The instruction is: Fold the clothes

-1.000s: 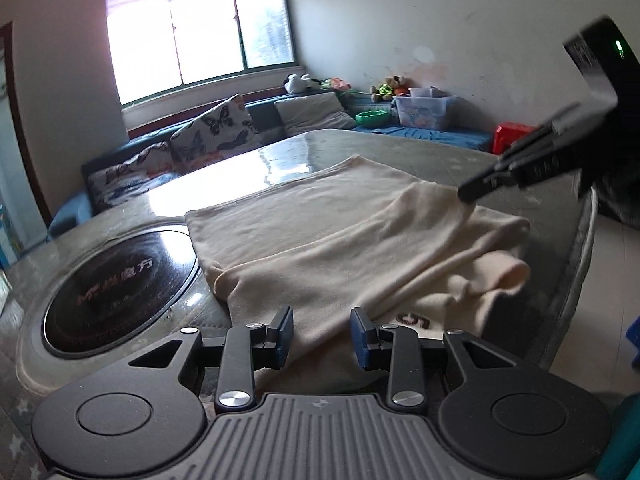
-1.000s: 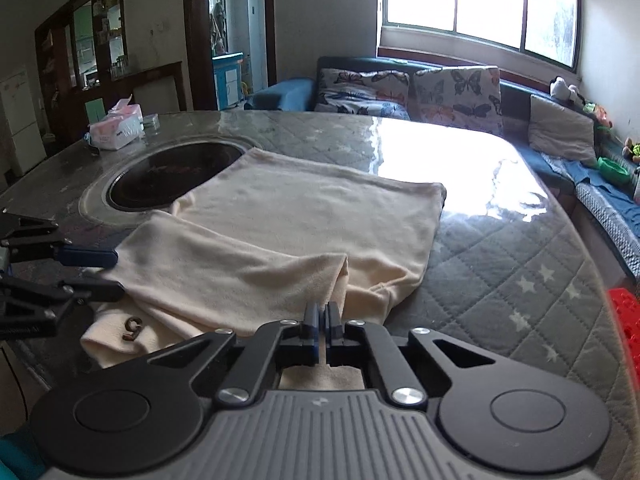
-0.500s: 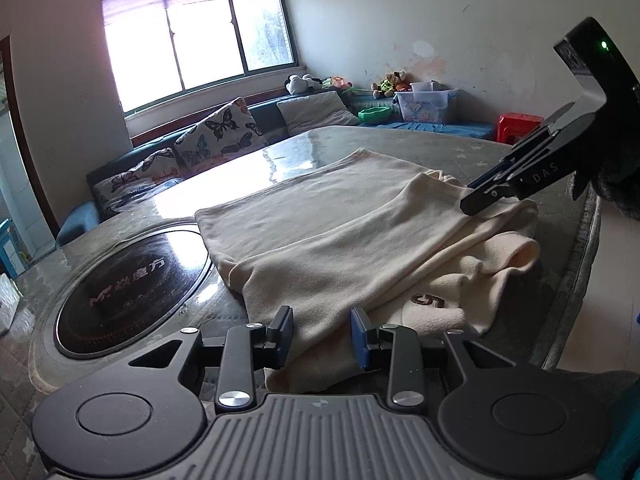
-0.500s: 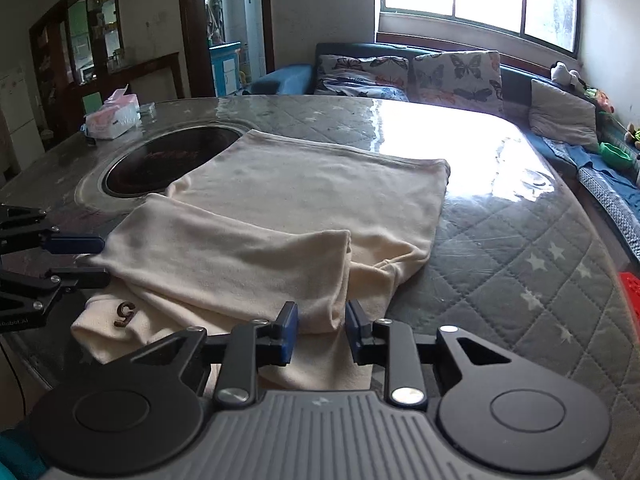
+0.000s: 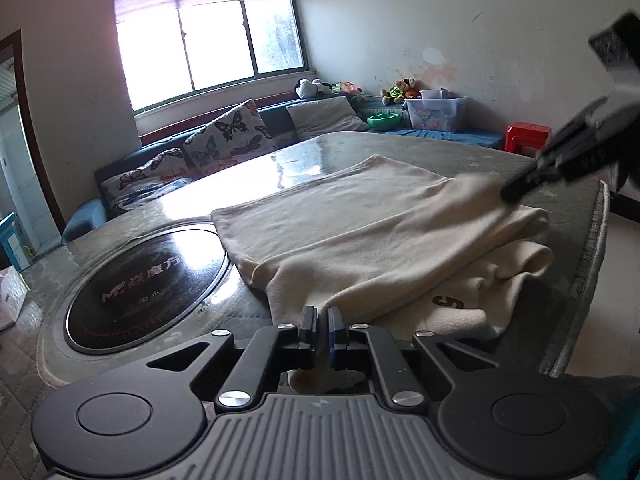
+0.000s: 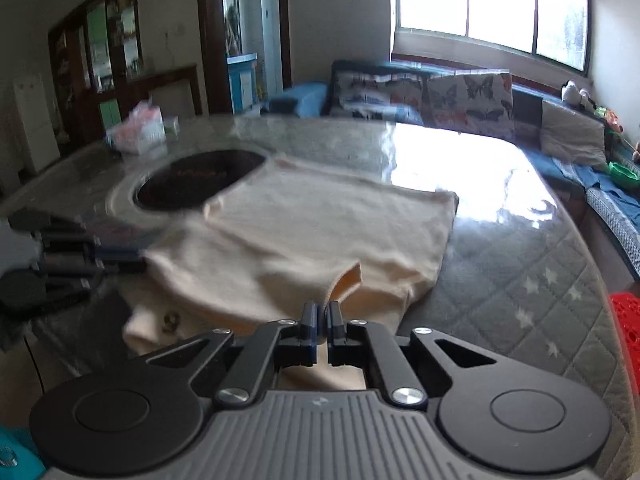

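A cream garment (image 5: 372,232) lies on the table, its near half folded over itself, with a brown "5" mark (image 5: 448,301) on the lower layer. My left gripper (image 5: 322,324) is shut on the front edge of the folded layer. In the left wrist view my right gripper (image 5: 510,192) reaches in from the right and touches the cloth's right side. The right wrist view is blurred: there my right gripper (image 6: 321,320) is shut on the garment (image 6: 320,232) at its near fold. My left gripper (image 6: 136,260) meets the cloth at the left.
A round black hotplate (image 5: 148,272) is set into the grey quilted table cover (image 6: 512,280) left of the garment. A tissue pack (image 6: 138,134) sits at the far left. The table edge (image 5: 592,248) runs close on the right, with a red stool (image 5: 526,136) and a sofa (image 5: 224,140) beyond.
My left gripper, open in both earlier frames, has shut on the cloth's front edge. My right gripper opened half a second ago and has shut on the fold again; it is moving.
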A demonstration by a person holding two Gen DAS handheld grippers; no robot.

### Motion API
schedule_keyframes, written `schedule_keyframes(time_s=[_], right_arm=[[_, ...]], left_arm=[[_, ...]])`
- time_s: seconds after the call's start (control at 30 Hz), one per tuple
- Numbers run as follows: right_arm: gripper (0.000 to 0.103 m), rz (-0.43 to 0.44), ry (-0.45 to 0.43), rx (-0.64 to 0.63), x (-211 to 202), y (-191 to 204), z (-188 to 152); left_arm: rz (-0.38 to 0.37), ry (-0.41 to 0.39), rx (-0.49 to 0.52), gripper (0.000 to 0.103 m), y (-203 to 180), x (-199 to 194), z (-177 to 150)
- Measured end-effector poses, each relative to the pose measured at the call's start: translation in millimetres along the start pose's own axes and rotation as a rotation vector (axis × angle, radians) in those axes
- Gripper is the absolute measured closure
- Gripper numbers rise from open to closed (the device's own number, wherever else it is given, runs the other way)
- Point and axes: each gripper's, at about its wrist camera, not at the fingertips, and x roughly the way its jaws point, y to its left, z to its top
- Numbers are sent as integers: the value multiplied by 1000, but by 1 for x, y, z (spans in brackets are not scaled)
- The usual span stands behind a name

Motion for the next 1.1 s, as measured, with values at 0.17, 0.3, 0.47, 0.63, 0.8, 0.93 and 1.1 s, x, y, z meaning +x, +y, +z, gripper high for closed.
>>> schedule_keyframes(time_s=[0.17,0.3,0.47,0.63,0.8,0.93,1.1], right_arm=[[95,-10,-4,-10,-6,0,1],[95,-21,-16,-26,-8,-1,6],[95,9,-21,-57,16,6,16],[94,12,12,-87,47,12,12],[94,16,12,-90,45,8,9],[89,40,6,-145,29,16,8],[85,56,27,-171,26,21,1]], left_arm=[[-38,3,-24,92,10,-7,4],[-31,-25,-49,92,17,-7,17],[-48,-31,-101,92,19,11,35],[-41,5,-100,92,20,40,44],[-18,56,-121,92,29,63,36],[-17,48,-105,92,28,60,32],[-10,41,-90,91,24,51,32]])
